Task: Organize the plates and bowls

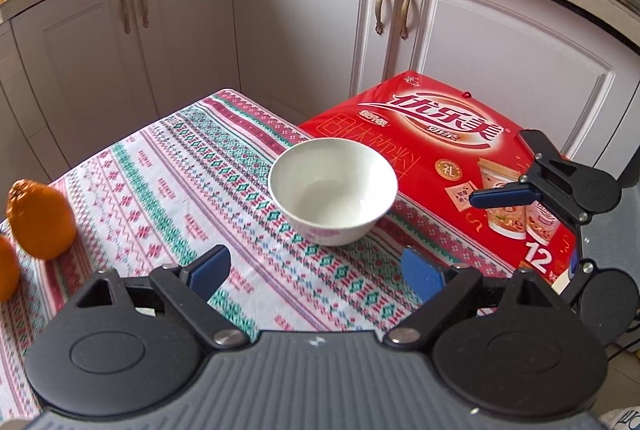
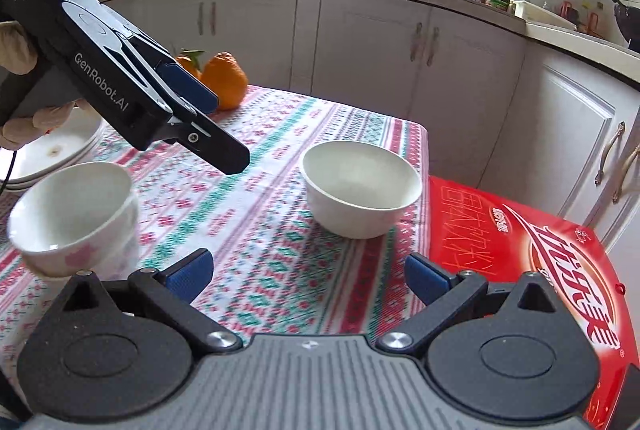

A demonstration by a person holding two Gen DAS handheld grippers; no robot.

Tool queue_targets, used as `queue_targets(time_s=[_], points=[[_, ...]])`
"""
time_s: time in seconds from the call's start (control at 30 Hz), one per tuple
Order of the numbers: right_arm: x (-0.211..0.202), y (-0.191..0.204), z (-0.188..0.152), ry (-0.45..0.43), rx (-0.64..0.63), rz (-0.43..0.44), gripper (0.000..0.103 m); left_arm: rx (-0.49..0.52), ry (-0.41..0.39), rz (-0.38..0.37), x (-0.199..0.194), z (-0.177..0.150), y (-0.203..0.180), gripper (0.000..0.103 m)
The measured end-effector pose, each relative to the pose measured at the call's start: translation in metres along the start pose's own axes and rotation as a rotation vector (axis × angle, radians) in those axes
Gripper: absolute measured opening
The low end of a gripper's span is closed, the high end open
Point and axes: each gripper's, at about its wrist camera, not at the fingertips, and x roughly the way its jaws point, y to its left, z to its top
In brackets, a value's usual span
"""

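With both the left gripper [image 1: 316,272] and right gripper [image 2: 308,276] gaping wide and empty, slide one finger inside the lone white ceramic bowl [image 2: 361,188], pinch its rim firmly, then carry it to the stacked white bowls [image 2: 76,218]

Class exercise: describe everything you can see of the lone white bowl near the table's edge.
The lone round white ceramic-looking bowl is glossy and deep, with a faint pink print low on its outer wall. It stands upright and empty on the patterned tablecloth, near the table edge beside the red printed box. Neither open gripper touches it.
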Motion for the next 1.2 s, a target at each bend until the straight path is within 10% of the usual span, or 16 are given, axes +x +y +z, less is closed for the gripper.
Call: queue_targets(time_s=[1.2], points=[[0.081,-0.047,0.023,0.0,-0.011,0.063,0.086,-0.048,0.09,-0.073,0.111,0.048,0.019,0.066]])
